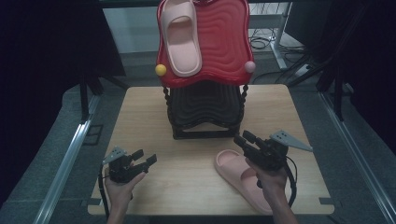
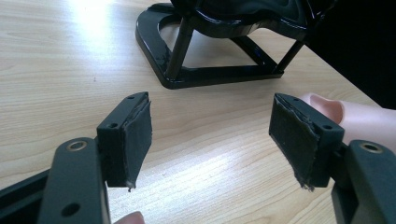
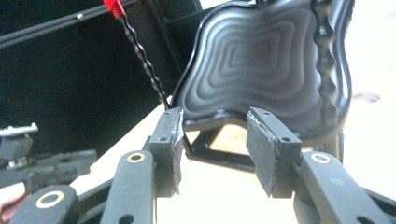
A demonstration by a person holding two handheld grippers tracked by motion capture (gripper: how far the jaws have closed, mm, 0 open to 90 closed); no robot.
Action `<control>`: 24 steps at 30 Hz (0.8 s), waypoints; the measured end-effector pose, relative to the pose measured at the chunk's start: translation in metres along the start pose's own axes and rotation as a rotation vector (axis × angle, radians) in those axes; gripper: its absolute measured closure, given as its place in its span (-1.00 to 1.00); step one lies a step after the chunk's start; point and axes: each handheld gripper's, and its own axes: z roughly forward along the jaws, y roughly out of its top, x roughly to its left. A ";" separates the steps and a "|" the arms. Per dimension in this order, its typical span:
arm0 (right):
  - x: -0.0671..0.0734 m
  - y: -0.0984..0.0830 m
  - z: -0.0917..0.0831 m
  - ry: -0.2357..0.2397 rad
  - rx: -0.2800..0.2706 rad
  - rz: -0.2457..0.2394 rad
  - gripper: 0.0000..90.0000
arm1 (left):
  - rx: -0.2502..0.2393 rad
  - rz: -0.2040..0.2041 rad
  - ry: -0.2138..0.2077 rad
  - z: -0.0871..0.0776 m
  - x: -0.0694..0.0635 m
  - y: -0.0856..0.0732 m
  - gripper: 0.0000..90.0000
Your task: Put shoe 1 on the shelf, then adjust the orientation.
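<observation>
Dim, dark surroundings — white glare on the table (image 2: 93,28), soft blur in the right gripper view.

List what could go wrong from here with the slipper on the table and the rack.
The right tongs hang open over the pink slipper near the black rack base; a careless descent could knock the rack. The top red shelf tilts steeply, so the slipper on it could slide if jolted. The left tongs are open, idle.

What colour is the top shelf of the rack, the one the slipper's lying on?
Red, with a rippled concentric pattern; the top shelf shows best in the high view.
</observation>
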 end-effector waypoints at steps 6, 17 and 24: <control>-0.008 -0.017 -0.006 -0.006 0.022 0.000 0.23 | 0.003 0.000 0.000 0.000 -0.001 -0.001 -0.34; -0.042 -0.044 -0.029 -0.055 0.101 -0.012 0.54 | 0.007 0.002 -0.001 0.001 -0.001 -0.001 -0.34; -0.075 -0.071 -0.050 -0.123 0.190 -0.024 0.80 | 0.021 0.016 -0.003 0.005 -0.006 -0.002 -0.34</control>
